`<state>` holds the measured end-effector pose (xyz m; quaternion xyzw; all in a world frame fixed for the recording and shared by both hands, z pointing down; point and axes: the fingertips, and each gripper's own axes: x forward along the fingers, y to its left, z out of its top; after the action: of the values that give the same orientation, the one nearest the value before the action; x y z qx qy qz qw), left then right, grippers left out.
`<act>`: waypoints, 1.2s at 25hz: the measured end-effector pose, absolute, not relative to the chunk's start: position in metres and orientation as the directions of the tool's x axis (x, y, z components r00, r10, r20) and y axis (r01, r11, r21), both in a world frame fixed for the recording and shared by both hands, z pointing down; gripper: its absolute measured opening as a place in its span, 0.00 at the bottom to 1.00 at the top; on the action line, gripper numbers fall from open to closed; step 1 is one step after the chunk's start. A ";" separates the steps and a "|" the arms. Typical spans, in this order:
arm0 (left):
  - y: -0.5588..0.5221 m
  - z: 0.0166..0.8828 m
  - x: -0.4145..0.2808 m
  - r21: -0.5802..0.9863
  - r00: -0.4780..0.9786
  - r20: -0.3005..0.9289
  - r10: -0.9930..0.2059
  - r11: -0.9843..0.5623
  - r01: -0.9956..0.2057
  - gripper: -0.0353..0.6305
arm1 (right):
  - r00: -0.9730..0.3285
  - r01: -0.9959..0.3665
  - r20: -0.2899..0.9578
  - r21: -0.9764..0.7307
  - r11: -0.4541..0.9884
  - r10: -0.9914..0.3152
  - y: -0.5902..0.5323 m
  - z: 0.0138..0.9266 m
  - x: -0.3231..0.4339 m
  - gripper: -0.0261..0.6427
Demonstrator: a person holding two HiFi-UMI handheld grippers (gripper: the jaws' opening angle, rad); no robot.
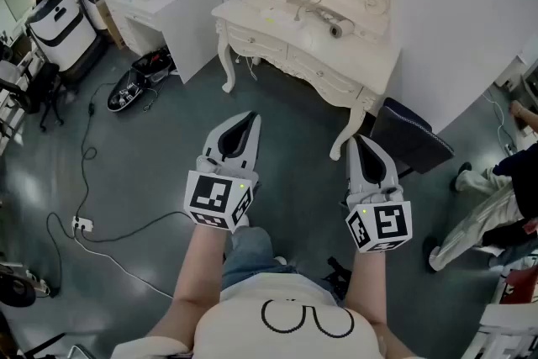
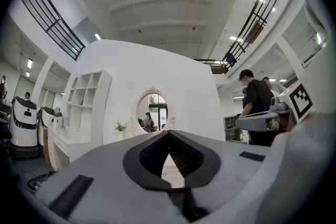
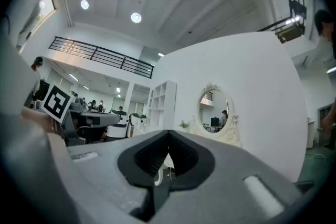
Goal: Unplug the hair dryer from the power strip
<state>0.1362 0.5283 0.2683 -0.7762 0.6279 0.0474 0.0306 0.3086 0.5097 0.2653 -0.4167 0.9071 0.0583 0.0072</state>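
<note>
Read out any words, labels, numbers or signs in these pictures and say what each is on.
No text reads clearly anywhere.
Marker cubes on the left gripper and right gripper: square patterns, not words.
Small label on the right gripper's body: too blurred to read.
Shirt drawing: curved black strokes, not legible letters.

Tiny, indistinct power strip (image 1: 81,224)

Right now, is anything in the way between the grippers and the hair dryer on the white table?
Nothing visible. Only floor lies between the left gripper, the right gripper and the table where the hair dryer lies. The dark chair stands off to the right, beside the table.
</note>
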 end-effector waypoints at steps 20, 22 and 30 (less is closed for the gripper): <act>0.323 0.298 0.052 0.047 0.241 -0.092 -0.966 -0.246 -0.968 0.05 | -0.631 -0.769 -0.003 0.130 0.626 -0.776 0.311 0.296 0.227 0.03; 0.286 0.297 0.036 0.047 0.248 -0.093 -0.964 -0.253 -0.966 0.05 | -0.624 -0.775 0.000 0.130 0.619 -0.782 0.275 0.296 0.210 0.03; 0.158 0.300 -0.022 0.045 0.286 -0.058 -0.957 -0.288 -0.956 0.05 | -0.610 -0.781 0.037 0.141 0.608 -0.792 0.157 0.300 0.140 0.03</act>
<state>-0.0225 0.1582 0.2996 -0.8018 0.5965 0.0368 -0.0010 0.1405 0.1573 0.2998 -0.4392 0.8954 0.0551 -0.0478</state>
